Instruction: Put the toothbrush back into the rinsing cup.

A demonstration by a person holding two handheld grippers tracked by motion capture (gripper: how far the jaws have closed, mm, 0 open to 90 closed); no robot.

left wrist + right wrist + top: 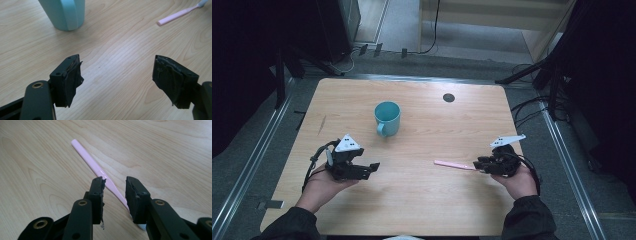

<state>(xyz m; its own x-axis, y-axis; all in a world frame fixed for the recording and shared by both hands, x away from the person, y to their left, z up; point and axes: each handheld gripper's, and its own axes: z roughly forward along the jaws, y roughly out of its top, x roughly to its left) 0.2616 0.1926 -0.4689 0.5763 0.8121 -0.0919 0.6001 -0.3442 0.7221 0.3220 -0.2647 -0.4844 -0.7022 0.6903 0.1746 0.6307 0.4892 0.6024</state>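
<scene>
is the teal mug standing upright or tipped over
Upright: the teal mug stands on its base on the table, its round mouth facing up, handle toward the person. Whether anything is inside cannot be told.

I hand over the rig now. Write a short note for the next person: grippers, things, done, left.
Left gripper: open, holding nothing, over bare table near the teal cup.
Right gripper: jaws open around the pink toothbrush, not yet closed on it.
The toothbrush lies flat on the table, right of the upright cup.
Done: right gripper placed at the brush.
Left: probably grip and lift the brush; perhaps put it in the cup.
</scene>
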